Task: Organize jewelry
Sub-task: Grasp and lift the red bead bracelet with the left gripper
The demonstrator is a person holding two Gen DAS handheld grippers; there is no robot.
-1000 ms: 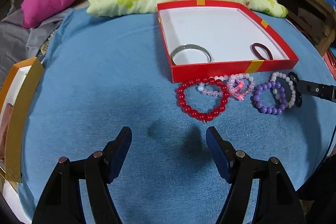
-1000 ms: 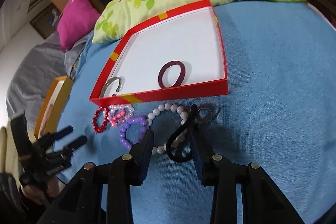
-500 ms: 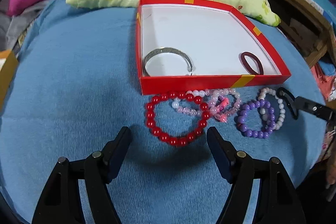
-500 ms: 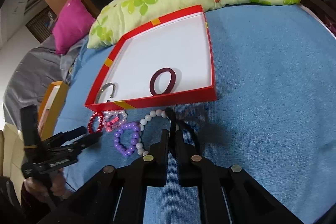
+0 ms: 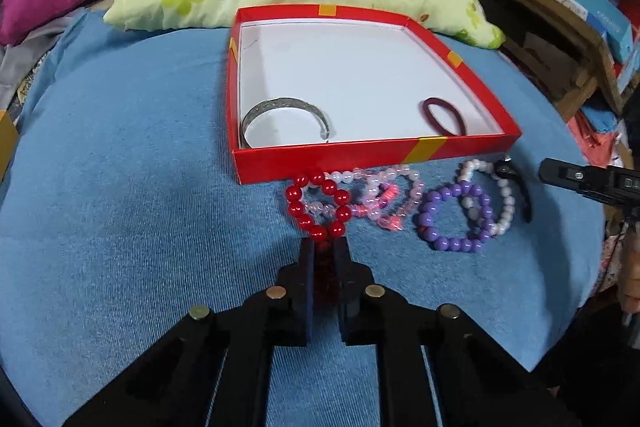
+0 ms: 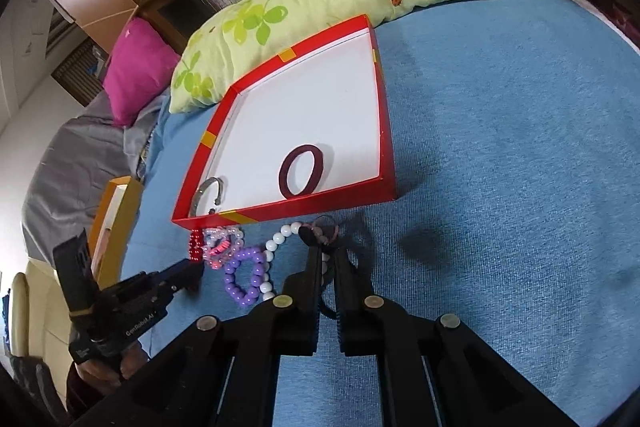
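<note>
**Operator:** State of both tools, and location of the items?

**Inspector:** The left gripper (image 5: 325, 247) is closed on the near arc of the red bead bracelet (image 5: 318, 205), which lies on the blue cloth (image 5: 132, 187) just in front of the red box (image 5: 360, 153). The right gripper (image 6: 327, 255) is closed on the black hair tie (image 6: 307, 235), also just in front of the box. Inside the box lie the silver bangle (image 5: 286, 111) and the maroon hair band (image 5: 444, 117).

**Operator:** Failure modes from here?

**Inspector:** In my judgement, three. The red bracelet overlaps the pink bead bracelet (image 5: 386, 201); lifting it may drag the pink one along. The black tie lies against the white bead bracelet (image 6: 270, 259), which interlocks with the purple bead bracelet (image 6: 244, 277); either could snag. Round beads may also roll out of flat pads under a narrow pinch.

**Operator:** What does each view add?

**Inspector:** The left wrist view shows the red-pink overlap and the whole bangle. The right wrist view shows the hand (image 6: 100, 367) carrying the left tool, and the tie's loop trailing back between the right fingers, which the left view does not show.
</note>
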